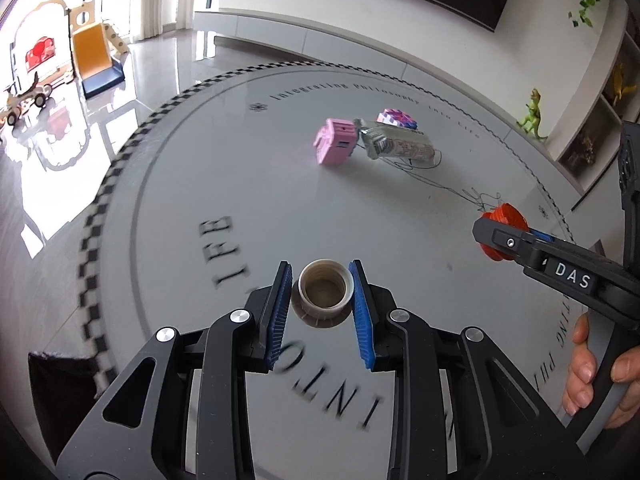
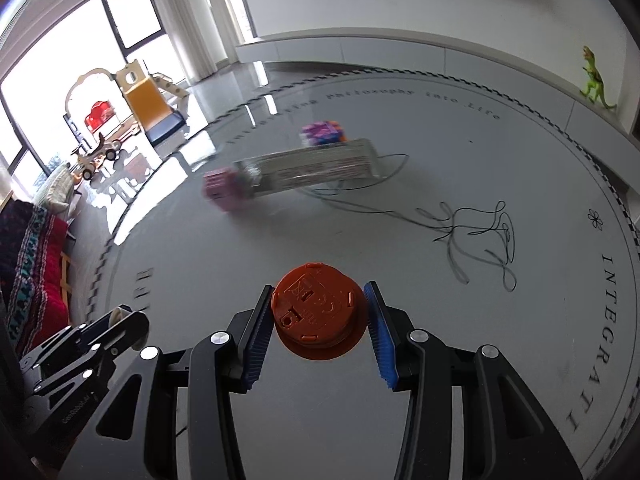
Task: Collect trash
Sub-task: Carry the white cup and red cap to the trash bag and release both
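I hold both grippers above the round grey table, and I use the silver wrapper in the middle of the table as my landmark.

My left gripper is on the near side of the wrapper, well apart from it. Its blue pads are closed on a beige cap, which faces me with its open side.

My right gripper is also on the near side of the wrapper, to the right of the left one. It grasps an orange round lid between its pads.

A pink box touches the left end of the wrapper. A purple block lies just behind the wrapper. A thin black thread runs from the right end of the wrapper toward me in loose loops.

Between the wrapper and my grippers the table is bare. The checkered rim of the table is far left of the wrapper, and beyond this rim is the shiny floor.
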A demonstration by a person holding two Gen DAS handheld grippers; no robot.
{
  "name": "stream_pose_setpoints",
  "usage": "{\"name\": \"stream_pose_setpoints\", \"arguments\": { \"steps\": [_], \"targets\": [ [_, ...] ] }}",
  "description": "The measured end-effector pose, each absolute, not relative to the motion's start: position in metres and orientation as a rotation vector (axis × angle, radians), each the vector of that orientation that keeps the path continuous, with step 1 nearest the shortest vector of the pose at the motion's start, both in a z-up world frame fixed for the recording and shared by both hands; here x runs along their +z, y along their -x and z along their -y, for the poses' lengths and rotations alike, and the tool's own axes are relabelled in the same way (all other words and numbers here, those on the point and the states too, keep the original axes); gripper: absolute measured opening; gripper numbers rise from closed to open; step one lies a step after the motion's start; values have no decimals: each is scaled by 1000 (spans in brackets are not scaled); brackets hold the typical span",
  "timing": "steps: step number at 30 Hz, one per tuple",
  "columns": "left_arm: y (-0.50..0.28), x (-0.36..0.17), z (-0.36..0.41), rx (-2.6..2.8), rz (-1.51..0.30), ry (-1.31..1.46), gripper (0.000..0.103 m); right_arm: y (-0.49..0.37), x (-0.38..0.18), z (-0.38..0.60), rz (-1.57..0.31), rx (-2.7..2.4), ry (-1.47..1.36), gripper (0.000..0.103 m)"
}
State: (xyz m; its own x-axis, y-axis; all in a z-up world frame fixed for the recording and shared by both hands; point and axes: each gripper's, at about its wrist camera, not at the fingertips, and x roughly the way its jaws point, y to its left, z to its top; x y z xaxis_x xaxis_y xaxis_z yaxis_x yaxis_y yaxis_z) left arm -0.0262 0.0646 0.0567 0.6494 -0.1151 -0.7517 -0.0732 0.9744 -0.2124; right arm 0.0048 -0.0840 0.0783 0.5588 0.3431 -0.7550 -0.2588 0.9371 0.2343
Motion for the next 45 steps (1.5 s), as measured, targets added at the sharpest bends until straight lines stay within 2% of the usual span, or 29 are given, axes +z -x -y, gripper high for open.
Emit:
{"name": "stream_pose_setpoints", "arguments": {
  "steps": [15, 34, 45],
  "targets": [
    [121, 66, -120, 71, -802, 296, 29, 81, 109, 13, -855, 514, -32, 46],
    [226, 46, -205, 260, -777, 392, 29, 175, 103, -90, -876, 751, 78, 46],
    [295, 19, -242, 389, -795, 436, 29, 240, 79, -153, -914, 916, 182, 46]
  ]
}}
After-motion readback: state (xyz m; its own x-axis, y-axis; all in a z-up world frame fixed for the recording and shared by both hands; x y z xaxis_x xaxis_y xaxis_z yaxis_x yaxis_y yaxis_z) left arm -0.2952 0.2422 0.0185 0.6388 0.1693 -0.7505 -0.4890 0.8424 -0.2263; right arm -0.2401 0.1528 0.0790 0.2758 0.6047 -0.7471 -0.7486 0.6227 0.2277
